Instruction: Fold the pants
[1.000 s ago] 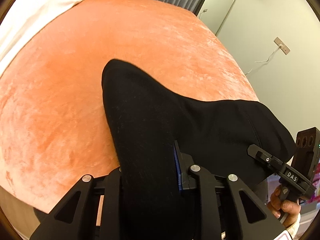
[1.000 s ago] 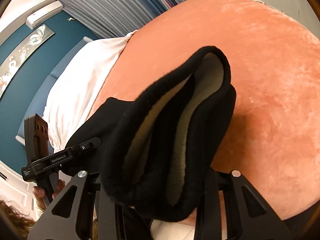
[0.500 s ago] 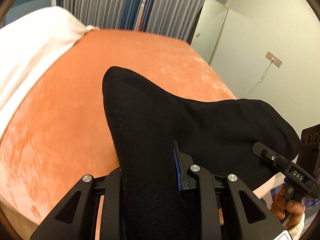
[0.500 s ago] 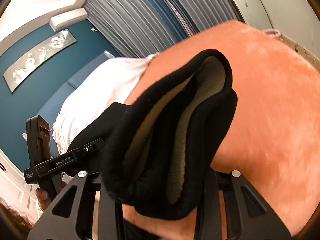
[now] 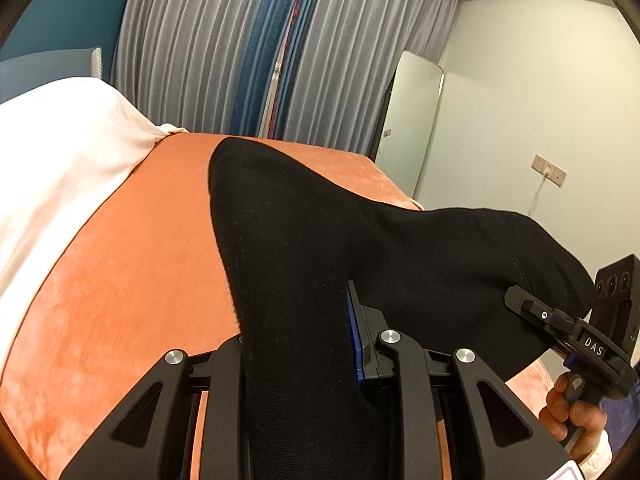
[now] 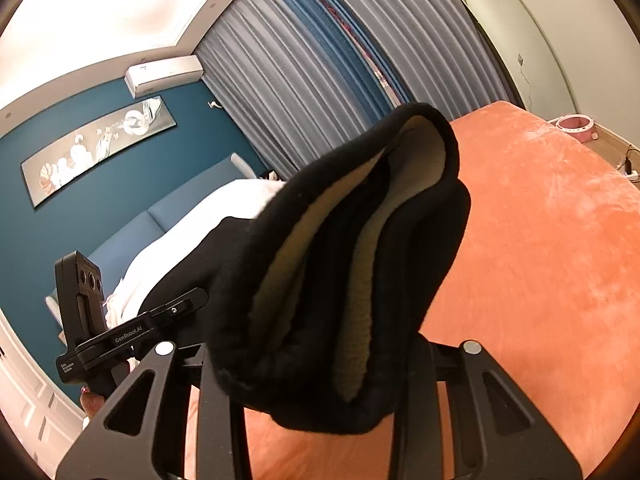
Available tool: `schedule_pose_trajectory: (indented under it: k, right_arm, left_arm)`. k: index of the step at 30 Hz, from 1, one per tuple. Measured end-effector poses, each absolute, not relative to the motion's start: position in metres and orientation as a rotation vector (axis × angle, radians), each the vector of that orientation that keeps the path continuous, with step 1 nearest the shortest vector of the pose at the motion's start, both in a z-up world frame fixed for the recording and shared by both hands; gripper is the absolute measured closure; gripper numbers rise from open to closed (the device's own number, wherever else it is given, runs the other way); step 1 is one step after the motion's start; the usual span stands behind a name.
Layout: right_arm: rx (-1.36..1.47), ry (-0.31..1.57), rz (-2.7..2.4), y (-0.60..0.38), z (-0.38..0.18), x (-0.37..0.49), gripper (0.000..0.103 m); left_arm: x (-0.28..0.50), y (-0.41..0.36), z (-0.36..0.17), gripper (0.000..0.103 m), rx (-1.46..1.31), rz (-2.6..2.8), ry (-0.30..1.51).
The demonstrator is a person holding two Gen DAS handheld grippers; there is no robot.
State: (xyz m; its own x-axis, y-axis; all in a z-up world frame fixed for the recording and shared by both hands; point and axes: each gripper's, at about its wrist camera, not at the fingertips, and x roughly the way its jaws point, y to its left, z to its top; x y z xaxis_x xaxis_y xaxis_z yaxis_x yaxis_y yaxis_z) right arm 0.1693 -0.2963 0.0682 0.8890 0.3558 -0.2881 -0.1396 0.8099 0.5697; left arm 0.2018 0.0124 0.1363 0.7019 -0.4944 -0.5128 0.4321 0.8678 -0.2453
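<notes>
The black pants (image 5: pixel 320 248) hang stretched between my two grippers above the orange bed cover (image 5: pixel 120 264). My left gripper (image 5: pixel 298 344) is shut on one end of the black cloth, which hides its fingertips. My right gripper (image 6: pixel 320 364) is shut on a bunched end of the pants (image 6: pixel 360 264), several layers with a beige fleece lining showing. The right gripper also shows at the right edge of the left wrist view (image 5: pixel 576 336), and the left gripper at the left of the right wrist view (image 6: pixel 132 328).
The orange cover (image 6: pixel 540 260) spreads over the bed below. White bedding (image 5: pixel 52 160) lies at the bed's left end. Grey and blue curtains (image 5: pixel 260 48) hang behind. A tall mirror (image 5: pixel 412 128) leans on the right wall. A pink tub (image 6: pixel 576 126) sits on the floor.
Both grippers have risen and tilted up with the pants still held. The bed has dropped lower in both views and the curtains and walls have come into sight.
</notes>
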Motion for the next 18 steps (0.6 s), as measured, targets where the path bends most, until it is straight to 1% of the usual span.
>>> schedule_pose_trajectory:
  k: [3,6,7,8,9,10,11,12,13,14,15,18]
  right_arm:
    - [0.617,0.41,0.275,-0.308,0.043,0.199,0.072]
    - [0.642,0.447,0.263,-0.317,0.005,0.226,0.072]
    - [0.659,0.467,0.252,-0.322,-0.013,0.235,0.07]
    - [0.678,0.502,0.235,-0.329,-0.033,0.246,0.064]
    - [0.714,0.591,0.19,-0.34,-0.069,0.264,0.054]
    - [0.747,0.679,0.134,-0.349,-0.1,0.273,0.05]
    - [0.807,0.802,0.035,-0.362,-0.14,0.276,0.049]
    - [0.882,0.78,0.053,-0.371,-0.156,0.268,0.053]
    - [0.917,0.691,0.093,-0.377,-0.155,0.252,0.055]
    - [0.894,0.674,0.082,-0.379,-0.148,0.24,0.053]
    - [0.814,0.671,0.032,-0.378,-0.134,0.226,0.05]
    - [0.627,0.636,0.002,-0.371,-0.101,0.208,0.05]
  left_arm:
    - [0.232,0.002,0.12,0.082,-0.107,-0.513,0.586]
    - [0.261,-0.014,0.088,0.082,-0.069,-0.495,0.59]
    - [0.272,-0.019,0.073,0.077,-0.063,-0.488,0.611]
    - [0.281,-0.021,0.057,0.072,-0.061,-0.473,0.633]
    - [0.295,-0.024,0.036,0.063,-0.069,-0.448,0.667]
    - [0.313,-0.027,0.002,0.047,-0.074,-0.396,0.745]
    - [0.327,-0.029,-0.029,0.049,-0.055,-0.325,0.833]
    - [0.338,-0.029,-0.055,0.06,-0.032,-0.267,0.914]
    - [0.34,-0.021,-0.078,0.056,-0.037,-0.243,0.977]
    - [0.334,-0.009,-0.079,0.055,-0.09,-0.266,0.941]
    - [0.326,0.003,-0.074,0.054,-0.135,-0.278,0.917]
    - [0.309,0.03,-0.051,0.055,-0.168,-0.232,0.882]
